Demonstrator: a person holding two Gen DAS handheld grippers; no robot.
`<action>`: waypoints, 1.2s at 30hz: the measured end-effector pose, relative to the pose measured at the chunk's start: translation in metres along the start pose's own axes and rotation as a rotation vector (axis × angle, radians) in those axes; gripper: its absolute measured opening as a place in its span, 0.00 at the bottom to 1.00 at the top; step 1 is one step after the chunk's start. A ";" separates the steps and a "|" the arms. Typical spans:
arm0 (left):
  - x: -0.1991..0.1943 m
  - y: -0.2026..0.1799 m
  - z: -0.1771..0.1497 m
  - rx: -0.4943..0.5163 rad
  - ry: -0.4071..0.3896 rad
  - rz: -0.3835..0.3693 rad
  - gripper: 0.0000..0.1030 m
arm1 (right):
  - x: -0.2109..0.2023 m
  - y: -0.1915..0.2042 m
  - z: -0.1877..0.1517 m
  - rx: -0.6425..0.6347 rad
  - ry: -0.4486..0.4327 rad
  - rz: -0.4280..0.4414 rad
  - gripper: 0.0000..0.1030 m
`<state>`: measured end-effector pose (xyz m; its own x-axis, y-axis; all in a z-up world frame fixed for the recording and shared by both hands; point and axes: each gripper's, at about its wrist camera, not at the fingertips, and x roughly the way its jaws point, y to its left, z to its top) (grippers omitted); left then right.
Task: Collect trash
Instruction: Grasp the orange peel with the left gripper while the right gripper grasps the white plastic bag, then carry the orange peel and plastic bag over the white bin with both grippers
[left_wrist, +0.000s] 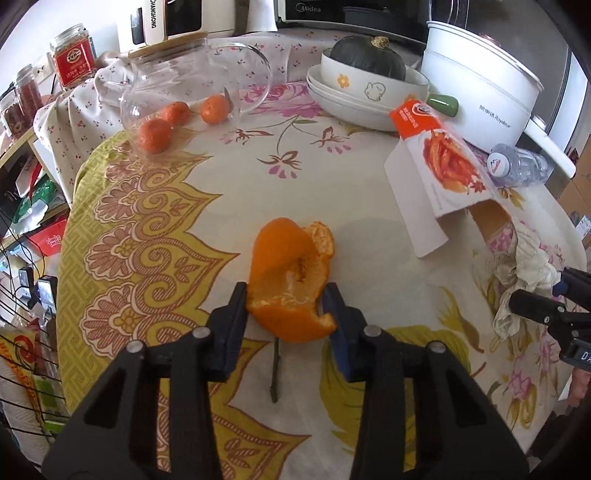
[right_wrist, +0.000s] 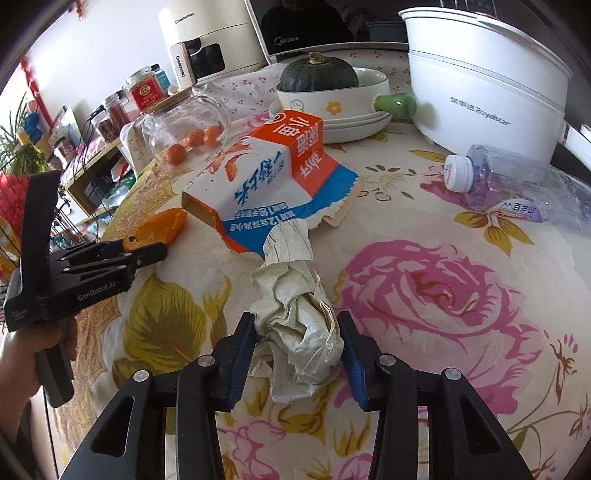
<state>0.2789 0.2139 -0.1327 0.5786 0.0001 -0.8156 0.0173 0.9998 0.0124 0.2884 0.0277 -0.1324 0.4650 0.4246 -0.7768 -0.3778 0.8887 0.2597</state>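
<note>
1. A round table fills both views, covered with a floral cloth: yellow and brown scrollwork at the rim, pink roses and olive leaves toward the middle.
2. The torn food carton lies on its side near the table's middle and serves as the landmark.
3. The left gripper has its jaws drawn in on an orange peel that rests on the cloth, left of the carton in the right wrist view; both pads touch the peel's sides.
4. A thin green stem lies on the cloth just below the peel.
5. The right gripper has its jaws narrowed onto a crumpled paper wad, whose far end reaches the carton's torn edge.
6. An empty plastic bottle lies on its side, to the right of the carton.
7. Behind the carton stand stacked white dishes with a dark green squash in the top bowl.
8. A white electric pot stands right of the dishes.
9. Left of the carton, a glass pitcher lies tipped, with three small oranges at its mouth.
10. Beyond the table's far edge stand a microwave and a cream appliance.
11. Far left of the carton, shelves hold red-labelled jars.
12. A hand grips the left tool's handle.
</note>
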 end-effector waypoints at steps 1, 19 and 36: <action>-0.003 0.000 -0.001 -0.014 0.000 -0.009 0.38 | -0.003 -0.002 -0.001 0.005 -0.001 -0.001 0.43; -0.062 -0.055 -0.058 -0.071 0.034 -0.103 0.35 | -0.106 -0.046 -0.043 0.008 -0.013 -0.076 0.42; -0.090 -0.101 -0.090 -0.043 0.055 -0.163 0.23 | -0.192 -0.117 -0.092 0.098 -0.039 -0.150 0.42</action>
<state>0.1517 0.1148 -0.1122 0.5258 -0.1619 -0.8350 0.0718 0.9867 -0.1461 0.1692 -0.1737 -0.0666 0.5419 0.2912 -0.7884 -0.2230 0.9543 0.1992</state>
